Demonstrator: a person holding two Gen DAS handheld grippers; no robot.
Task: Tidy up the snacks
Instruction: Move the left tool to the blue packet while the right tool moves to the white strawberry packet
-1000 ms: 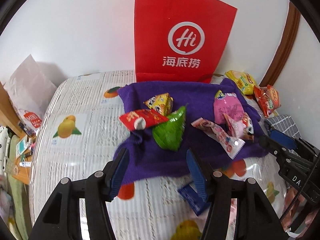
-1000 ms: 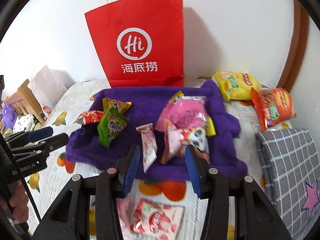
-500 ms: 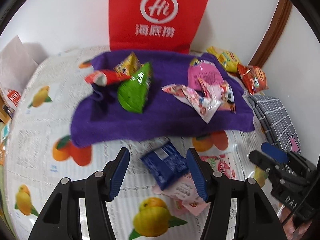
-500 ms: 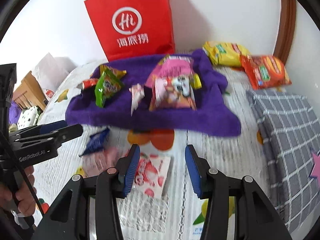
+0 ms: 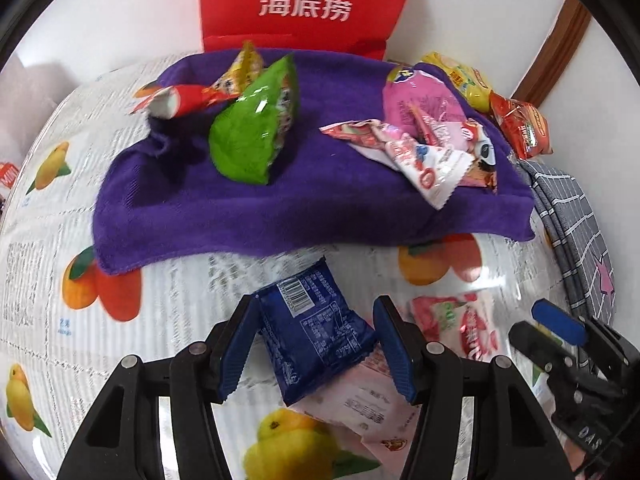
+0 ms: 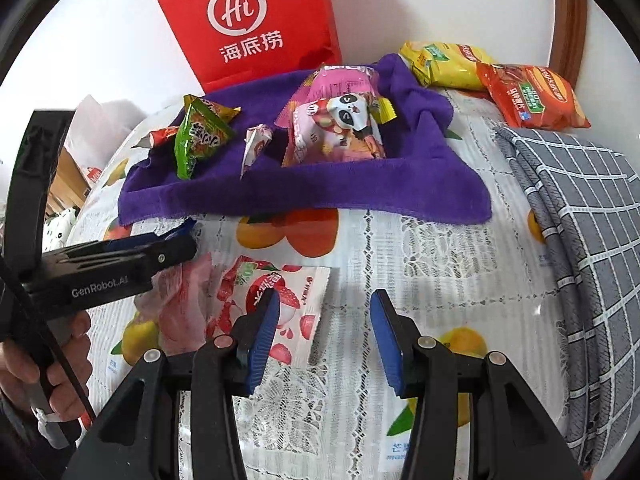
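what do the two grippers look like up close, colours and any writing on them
Both grippers, left and right, have black plastic frames with silver rivets and ribbed blue pads on the jaws. The left one's side reads GenRobot.AI in white, with a thin black cable beside it.

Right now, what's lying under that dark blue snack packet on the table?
A pale pink packet sticks out beneath the dark blue snack packet; the covered part of it is hidden.

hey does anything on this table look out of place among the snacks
Yes. Most packets sit on the purple towel, but three lie off it on the fruit-print tablecloth: a blue packet lying partly over a pale pink packet, and beside them a lychee packet. The towel's left edge is rumpled.
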